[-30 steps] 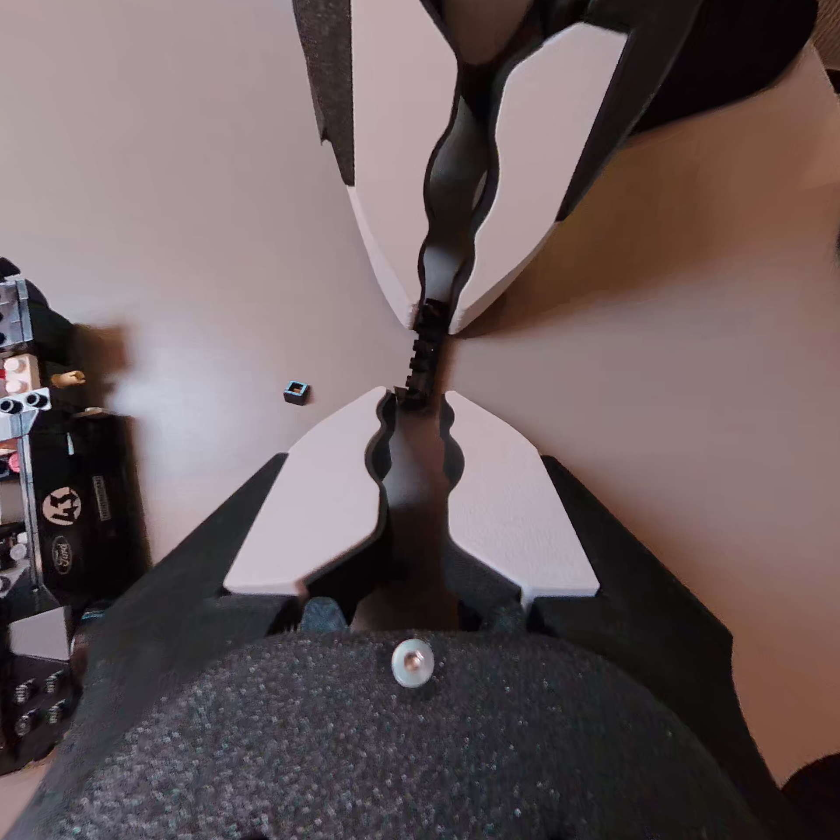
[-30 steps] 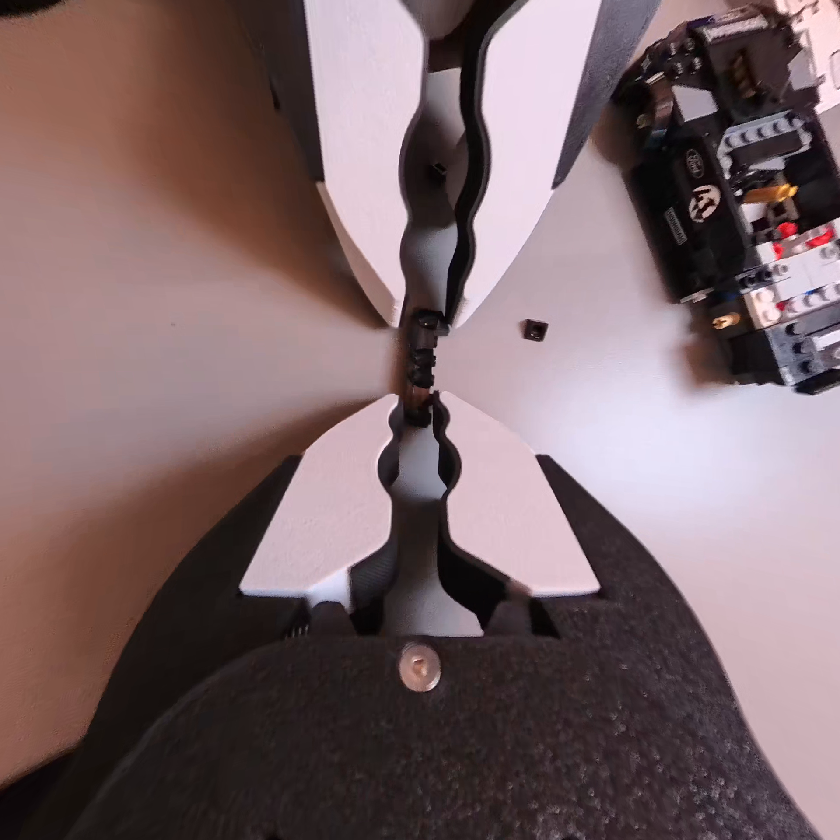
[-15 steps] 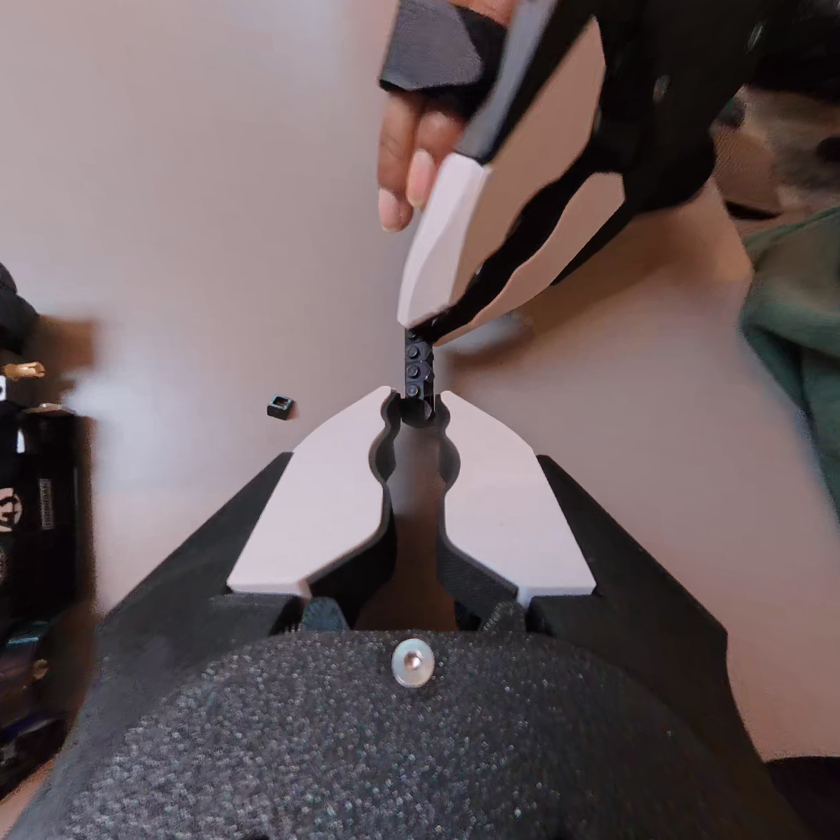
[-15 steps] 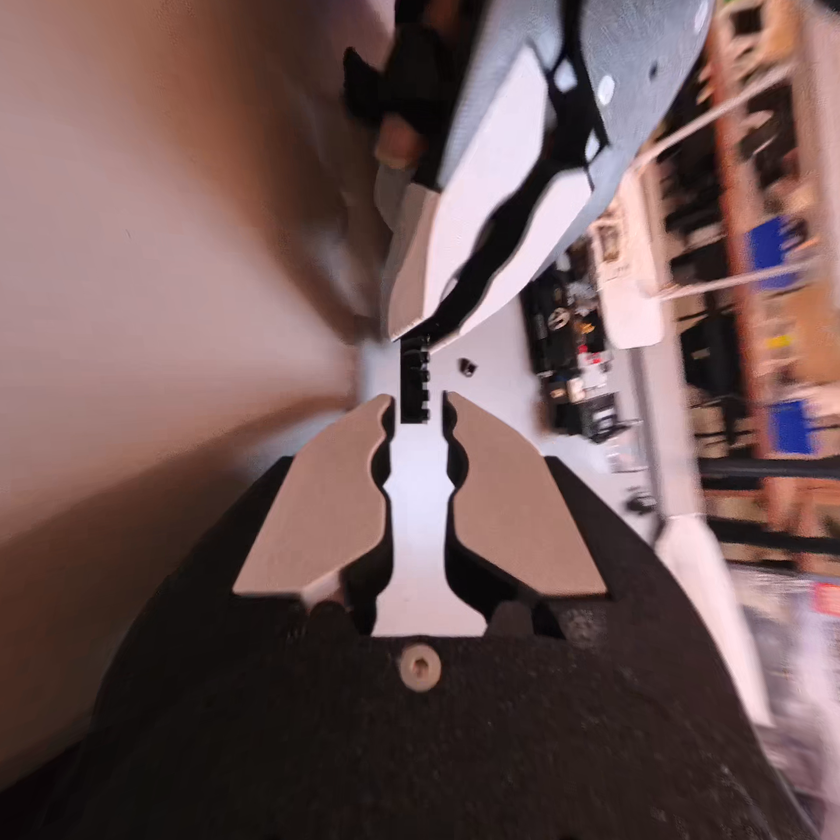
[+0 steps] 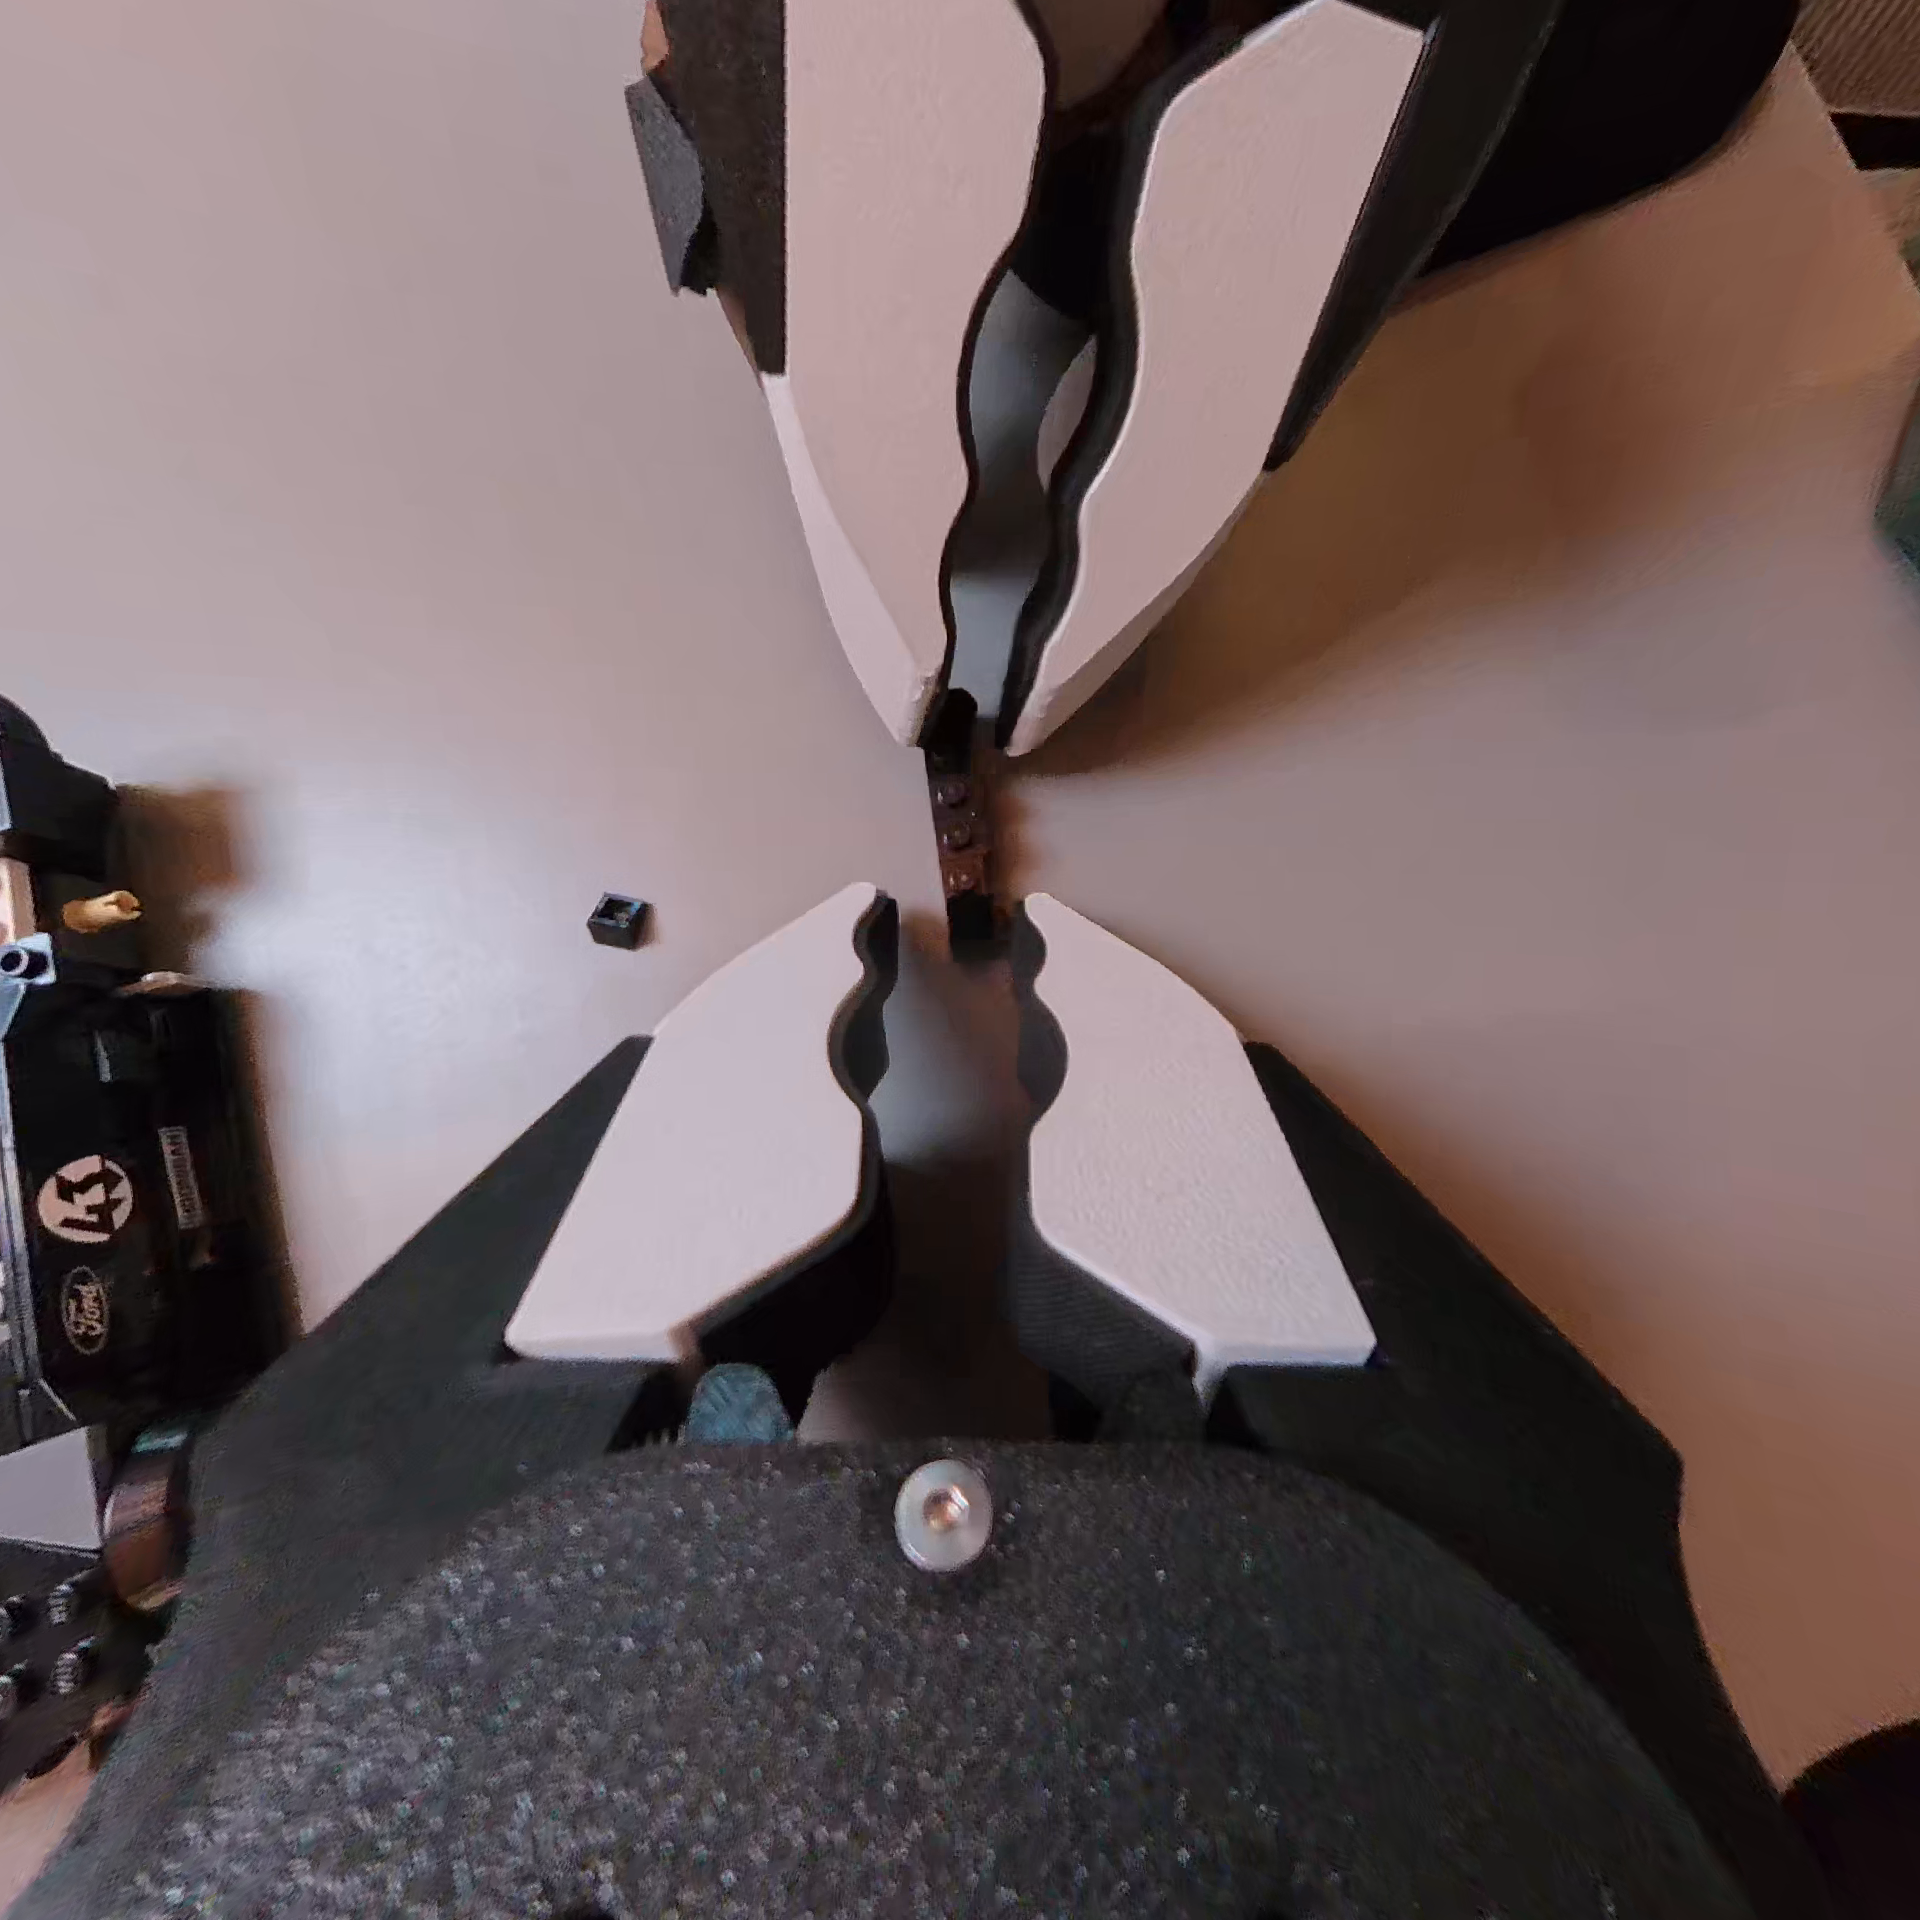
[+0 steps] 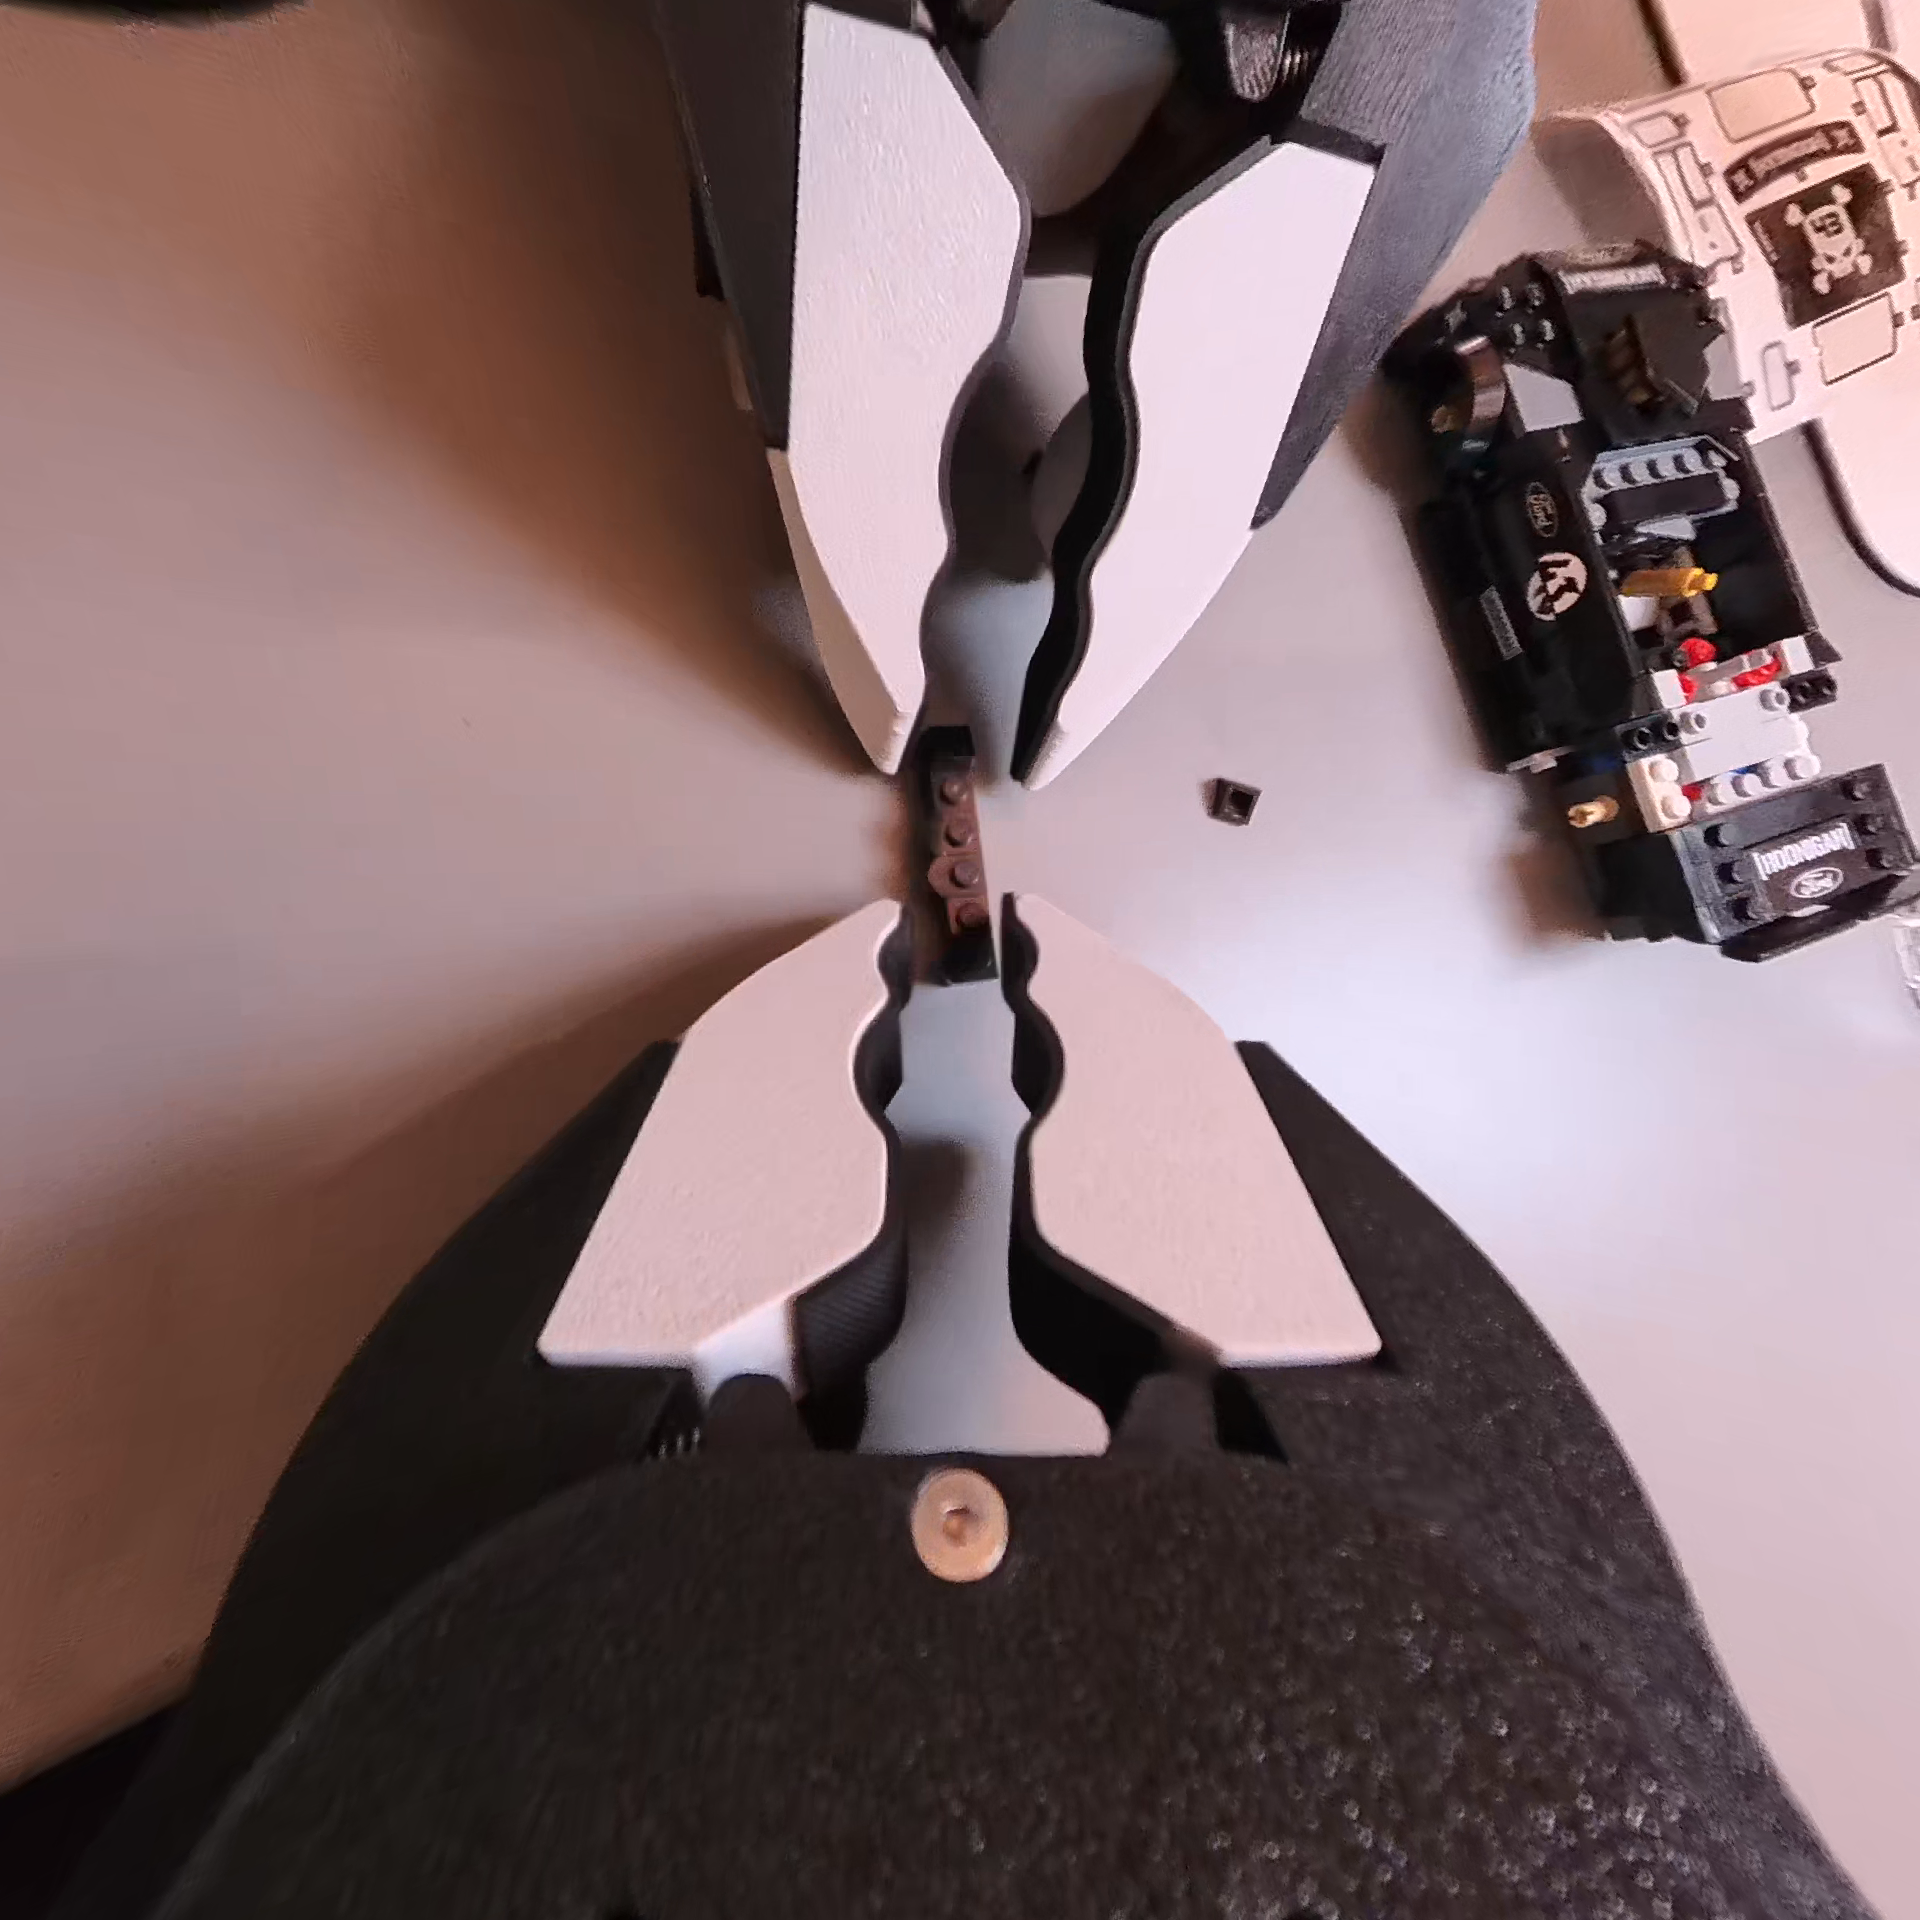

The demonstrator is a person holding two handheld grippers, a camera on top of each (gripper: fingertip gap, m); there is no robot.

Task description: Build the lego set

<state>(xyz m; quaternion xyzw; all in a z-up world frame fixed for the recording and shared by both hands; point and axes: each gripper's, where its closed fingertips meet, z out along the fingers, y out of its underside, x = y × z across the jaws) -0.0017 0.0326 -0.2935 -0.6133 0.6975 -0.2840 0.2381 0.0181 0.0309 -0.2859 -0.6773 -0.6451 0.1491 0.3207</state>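
Note:
A narrow black studded Lego plate (image 5: pixel 961 831) hangs over the pale table (image 5: pixel 416 520) between the two grippers, which face each other tip to tip. My right gripper (image 6: pixel 951 912) is shut on one end of the plate (image 6: pixel 951 831). In the left wrist view it comes in from the top (image 5: pixel 966 736). My left gripper (image 5: pixel 956 904) is open. The plate's other end sits between its fingertips, close to the right one and with a clear gap on the left. In the right wrist view the left gripper (image 6: pixel 964 767) comes in from the top.
A partly built black Lego car (image 6: pixel 1662 644) lies on the table, at the left edge in the left wrist view (image 5: pixel 114 1195). A small loose black piece (image 5: pixel 617 921) lies between the car and the grippers (image 6: pixel 1232 802). A white printed sheet (image 6: pixel 1766 208) lies beyond the car. My two grippers' fingertips are within a few centimetres of each other.
Both grippers tipped up off the table half a second ago and are level over it again. The left jaws were shut on the plate and have since spread apart. The right gripper still holds it.

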